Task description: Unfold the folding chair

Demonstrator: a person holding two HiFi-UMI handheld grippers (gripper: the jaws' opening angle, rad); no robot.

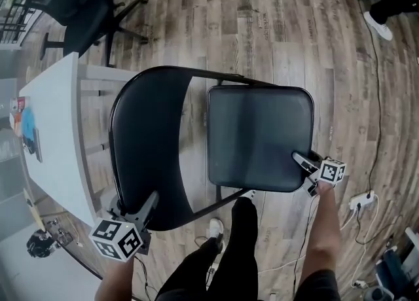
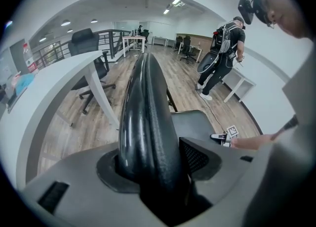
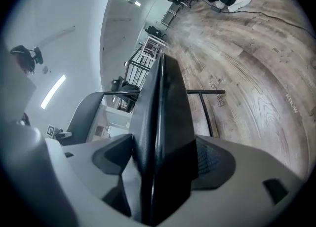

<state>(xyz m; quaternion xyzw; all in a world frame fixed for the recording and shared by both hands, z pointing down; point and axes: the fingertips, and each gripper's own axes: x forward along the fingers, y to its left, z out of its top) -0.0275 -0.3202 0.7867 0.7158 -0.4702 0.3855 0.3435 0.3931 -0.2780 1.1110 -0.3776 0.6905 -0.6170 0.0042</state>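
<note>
DESK: What do the tongs have?

PHOTOGRAPHER: The left tongs point(image 1: 149, 201) are closed on the top rim of the backrest point(image 1: 147, 136), with the black padded edge running straight out between the jaws. The right tongs point(image 1: 302, 163) are clamped on the seat point(image 1: 258, 133), which sits edge-on between the jaws. They grip it at the right-hand corner nearest the person.

DESK: And the chair itself?

PHOTOGRAPHER: The folding chair point(image 1: 249, 169) stands on the wooden floor point(image 1: 281, 25) directly in front of the person's legs point(image 1: 239, 228). Its backrest side is just beside the long edge of a white surface point(image 1: 59, 123). An office chair point(image 1: 85, 2) sits well apart, past that surface's far end.

DESK: Which way does it run?

PHOTOGRAPHER: Crosswise to the person, with the backrest to the left and the seat to the right, and a gap of floor showing between them. Each of the tongs holds the part on its own side, and the right tongs are the nearer to the seat's free front edge.

DESK: How far along?

PHOTOGRAPHER: From above the seat looks close to level, so the chair appears largely open. Any travel left would likely be the right tongs pressing the seat down and away while the left steadies the backrest. Whether the frame has locked cannot be told.
</note>
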